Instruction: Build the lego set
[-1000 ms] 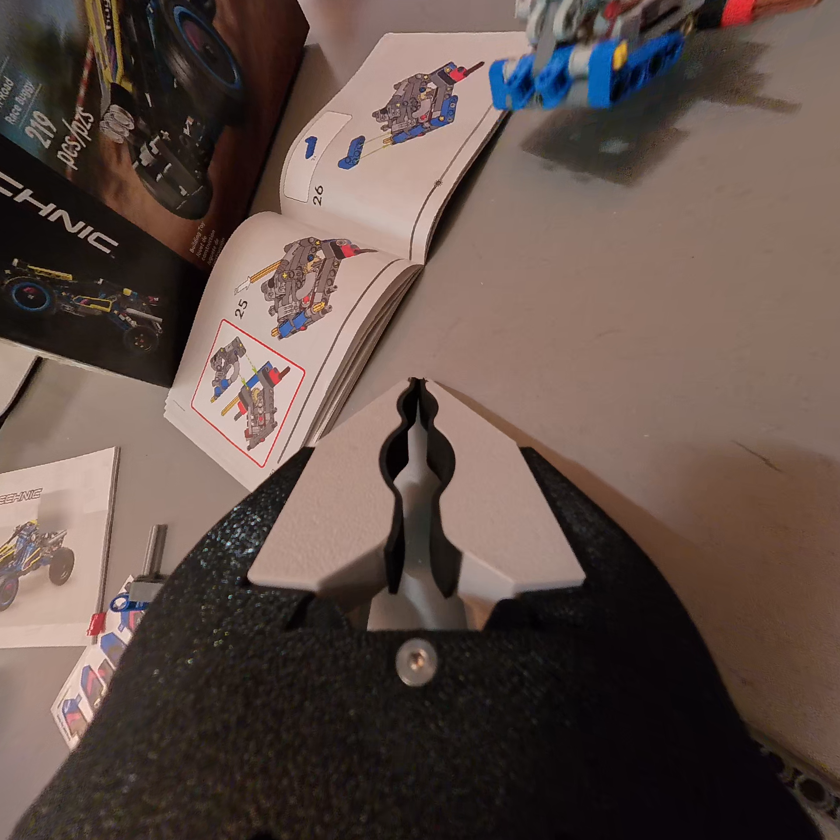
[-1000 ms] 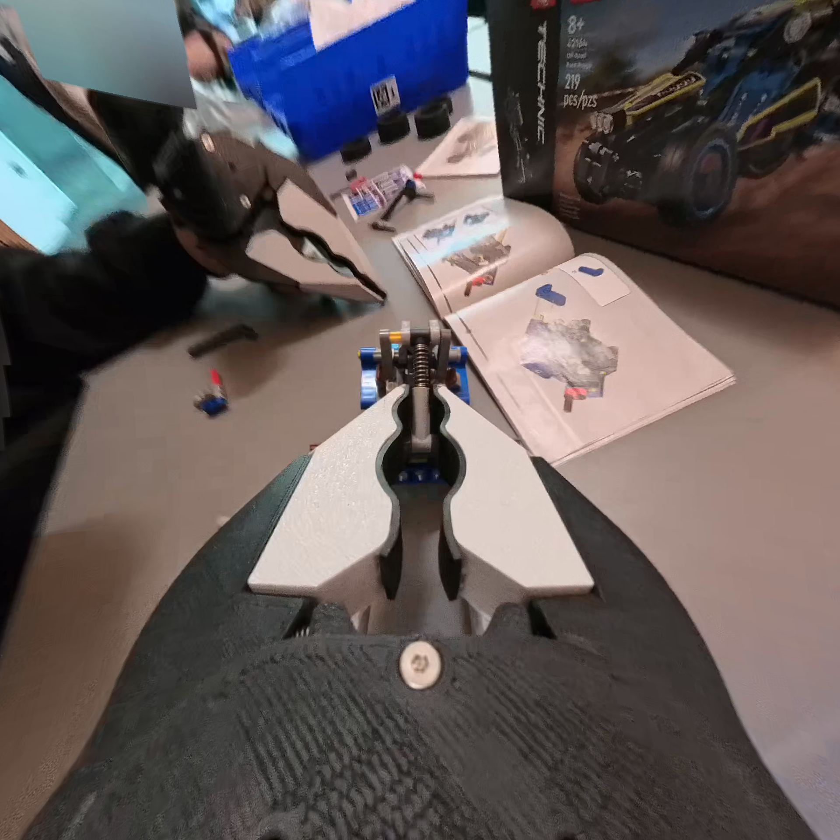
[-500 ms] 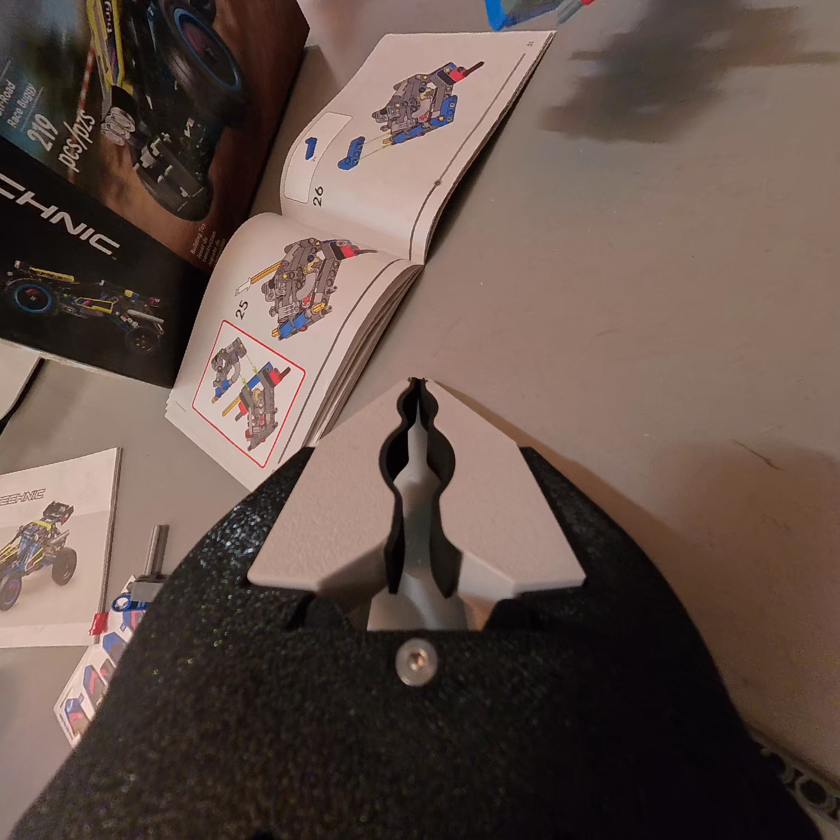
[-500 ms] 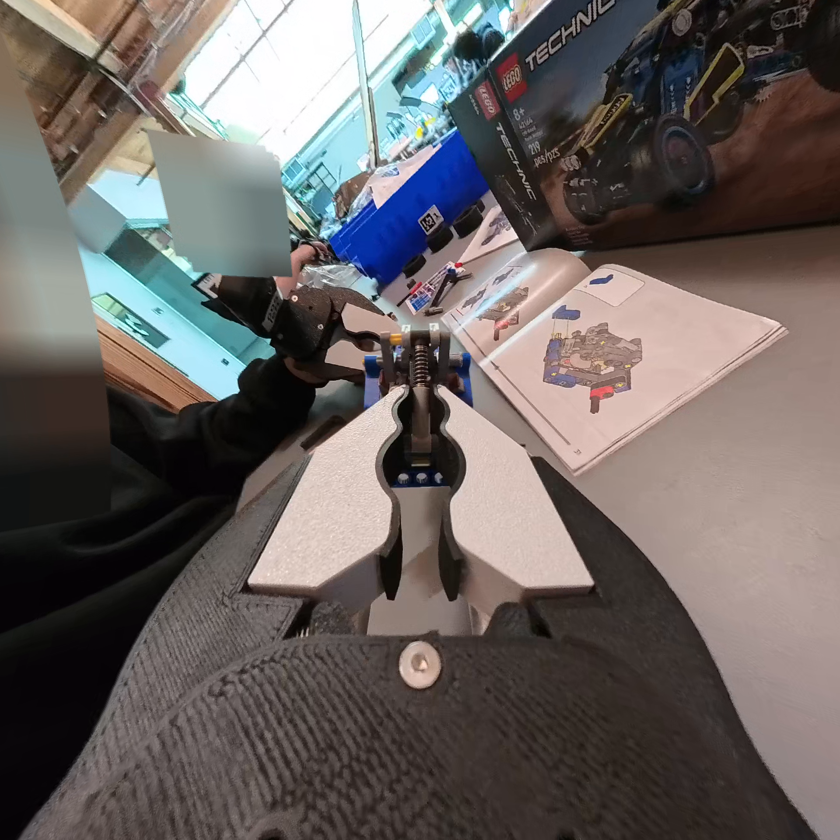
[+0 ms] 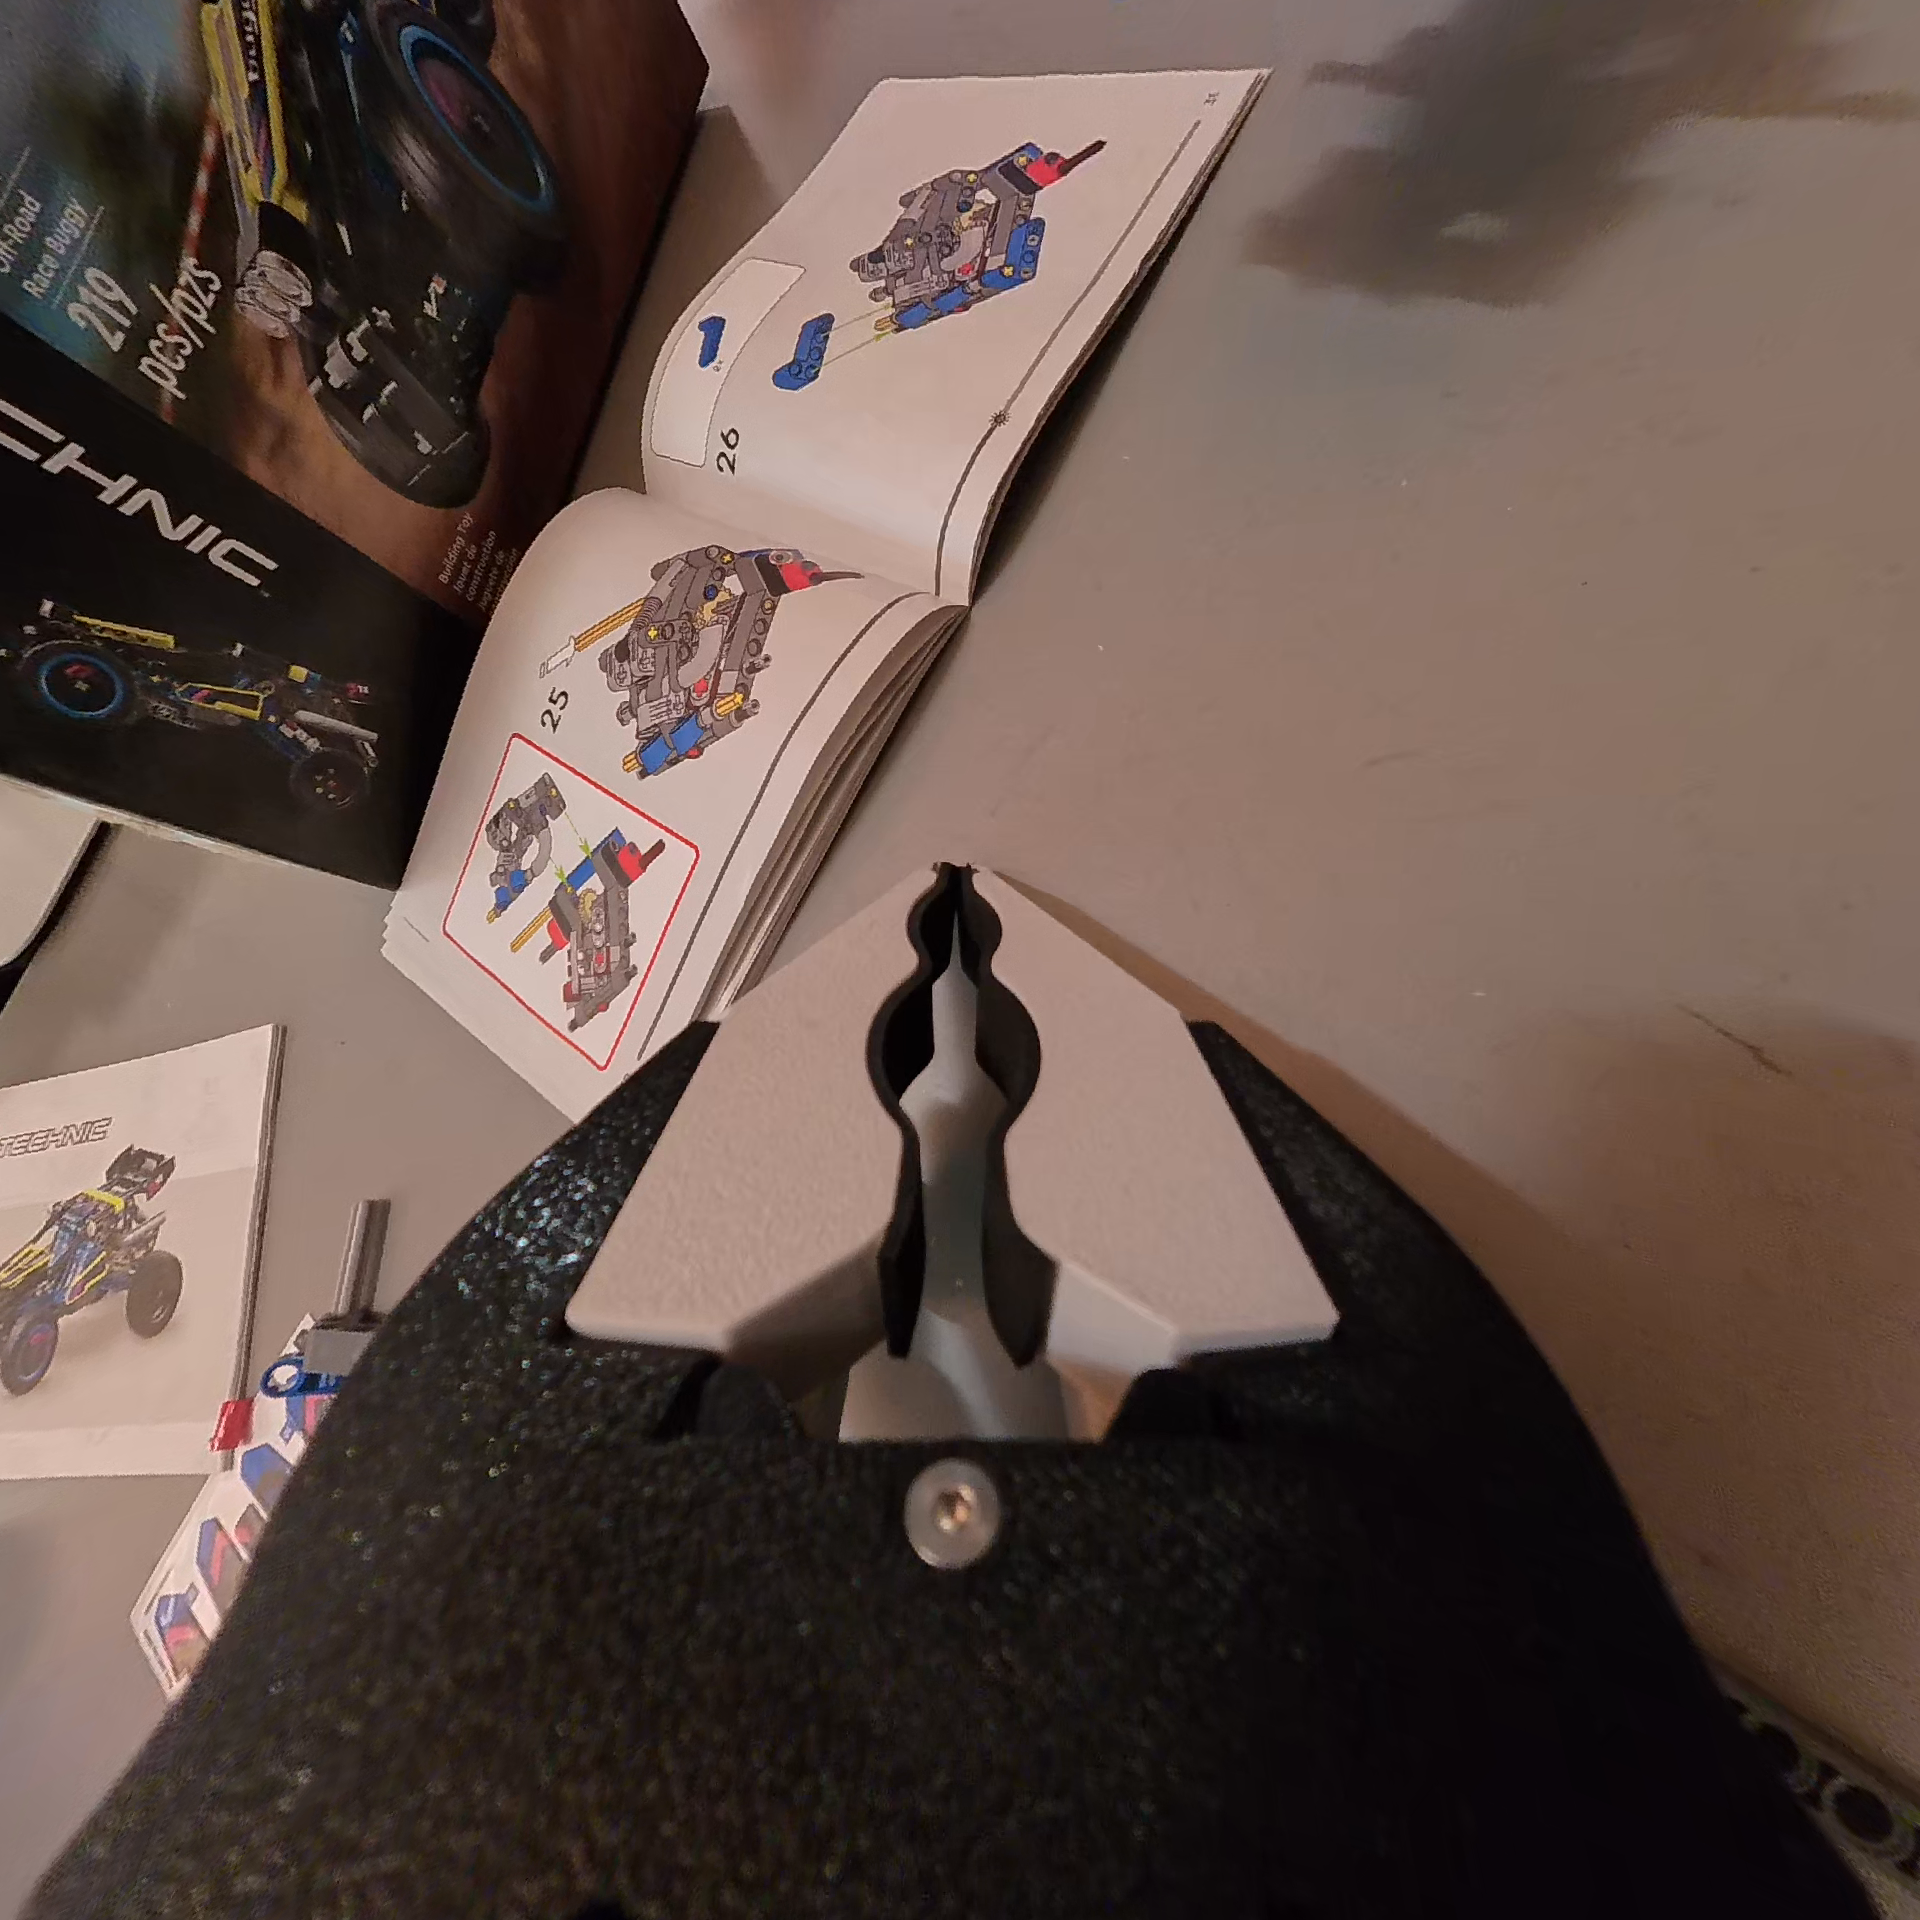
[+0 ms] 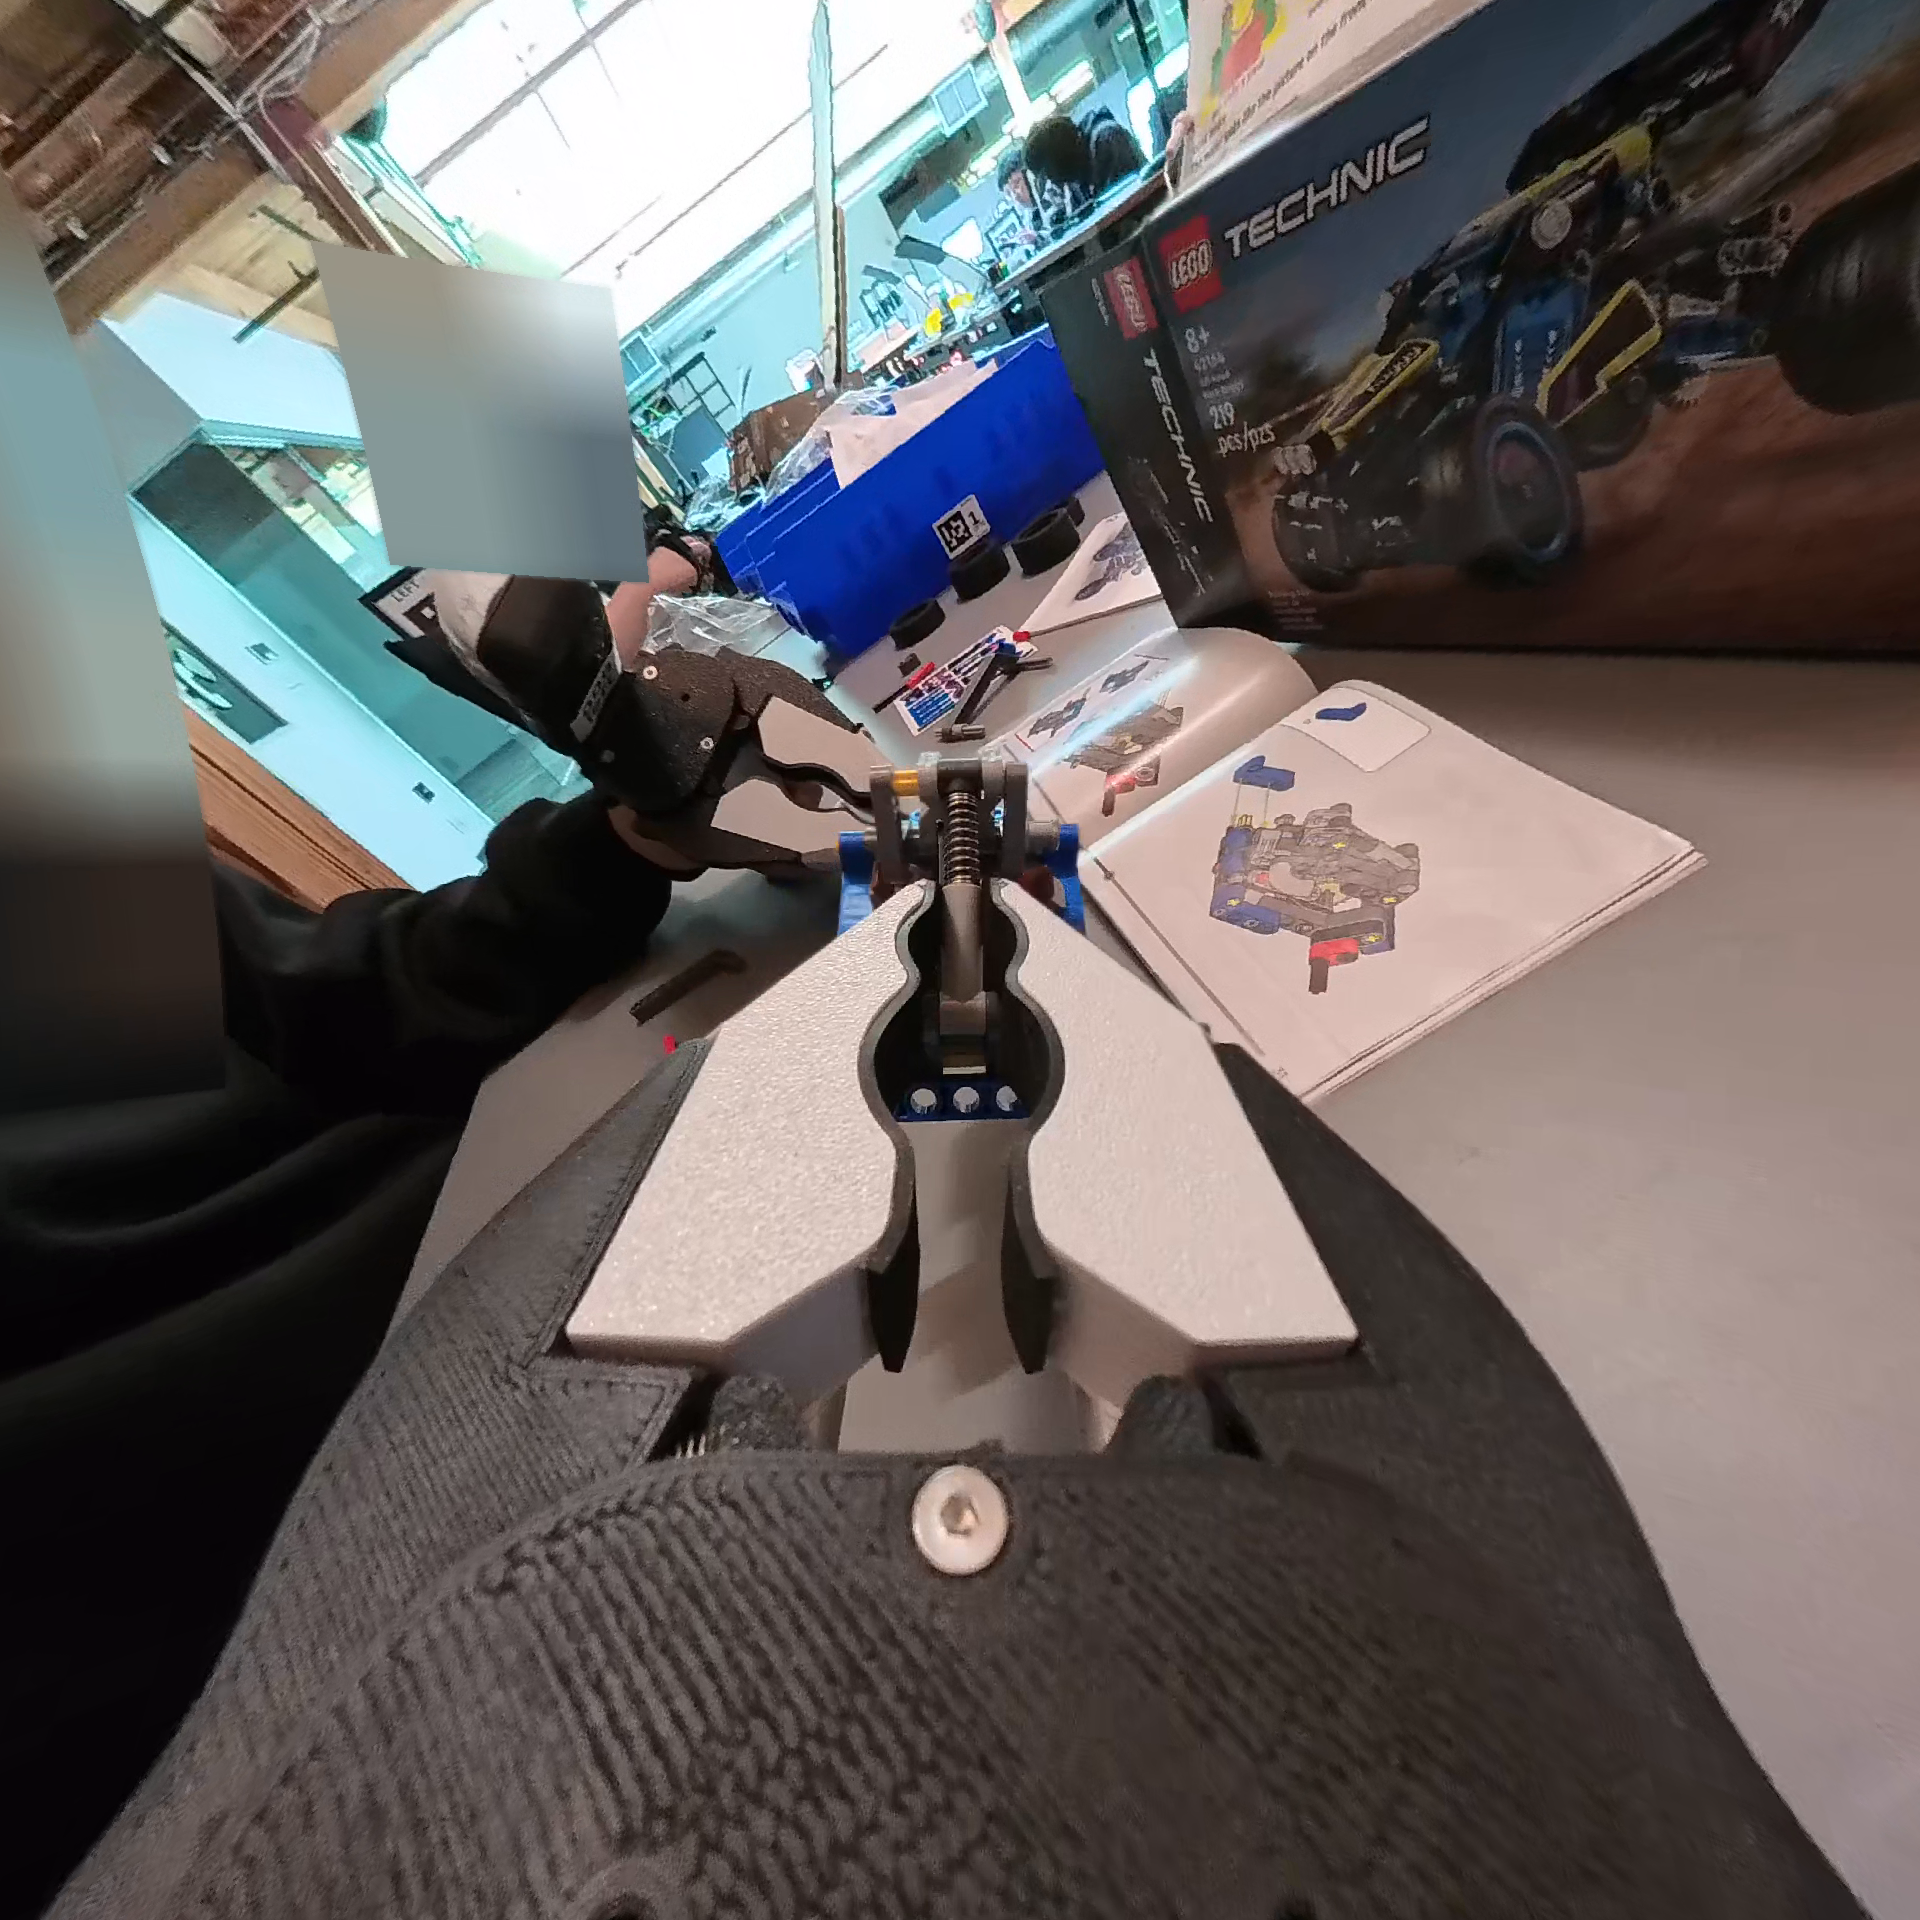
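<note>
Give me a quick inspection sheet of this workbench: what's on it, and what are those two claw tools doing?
Surface: grey table, bare beside the booklet.
Job's things: grey and blue brick model; open booklet; toy box.
Clutter: sticker sheet, small tyres, loose dark pin, second booklet.
Grippers: left gripper shut, holding nothing, over the table; right gripper shut on the model's grey shock absorber.
Cables: nothing seen.
Surroundings: blue bins, workshop benches, windows behind.

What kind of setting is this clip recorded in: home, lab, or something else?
Probably a shared workshop or lab: a grey table with an open instruction booklet and a toy car kit box, a blue bin, more cluttered benches behind.
</note>
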### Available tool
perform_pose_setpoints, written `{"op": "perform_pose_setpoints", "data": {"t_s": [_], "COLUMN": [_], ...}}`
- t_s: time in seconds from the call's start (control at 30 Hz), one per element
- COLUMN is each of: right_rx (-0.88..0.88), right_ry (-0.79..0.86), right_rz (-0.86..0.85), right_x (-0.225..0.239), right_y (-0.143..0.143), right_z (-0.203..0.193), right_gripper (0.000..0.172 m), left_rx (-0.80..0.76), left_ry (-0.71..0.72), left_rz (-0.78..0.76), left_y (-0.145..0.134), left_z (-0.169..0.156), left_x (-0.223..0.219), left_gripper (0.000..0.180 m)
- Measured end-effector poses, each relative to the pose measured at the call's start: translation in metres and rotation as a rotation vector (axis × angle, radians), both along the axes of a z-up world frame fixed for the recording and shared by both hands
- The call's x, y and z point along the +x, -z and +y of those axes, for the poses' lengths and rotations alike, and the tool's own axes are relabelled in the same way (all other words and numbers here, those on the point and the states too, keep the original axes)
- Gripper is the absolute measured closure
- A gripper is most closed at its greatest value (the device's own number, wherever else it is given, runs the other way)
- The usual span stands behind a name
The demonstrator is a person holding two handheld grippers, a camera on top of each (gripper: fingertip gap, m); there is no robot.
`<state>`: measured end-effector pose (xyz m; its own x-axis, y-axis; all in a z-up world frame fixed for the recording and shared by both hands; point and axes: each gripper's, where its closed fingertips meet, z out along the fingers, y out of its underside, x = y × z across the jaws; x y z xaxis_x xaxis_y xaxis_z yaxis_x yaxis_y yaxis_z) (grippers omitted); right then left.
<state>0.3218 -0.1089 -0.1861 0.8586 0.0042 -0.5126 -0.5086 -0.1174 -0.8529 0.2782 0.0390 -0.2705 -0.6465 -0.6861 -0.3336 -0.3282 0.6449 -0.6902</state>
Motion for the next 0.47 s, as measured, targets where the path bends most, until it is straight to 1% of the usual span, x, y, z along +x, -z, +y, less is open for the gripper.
{"op": "perform_pose_setpoints", "data": {"t_s": [0.23, 0.47], "right_rx": [-0.007, -0.040], "right_ry": [0.012, -0.027], "right_rz": [-0.025, -0.040], "right_x": [0.0053, -0.0007], "right_y": [-0.0033, 0.0034], "right_z": [-0.0089, -0.0074], "right_gripper": [0.168, 0.168], "left_rx": [0.003, 0.003], "left_ry": [0.001, 0.000], "left_rz": [-0.003, -0.004], "left_y": [0.0001, 0.0000], "left_z": [0.0000, -0.0002], "left_x": [-0.0002, -0.0005], "left_gripper": [0.180, 0.180]}}
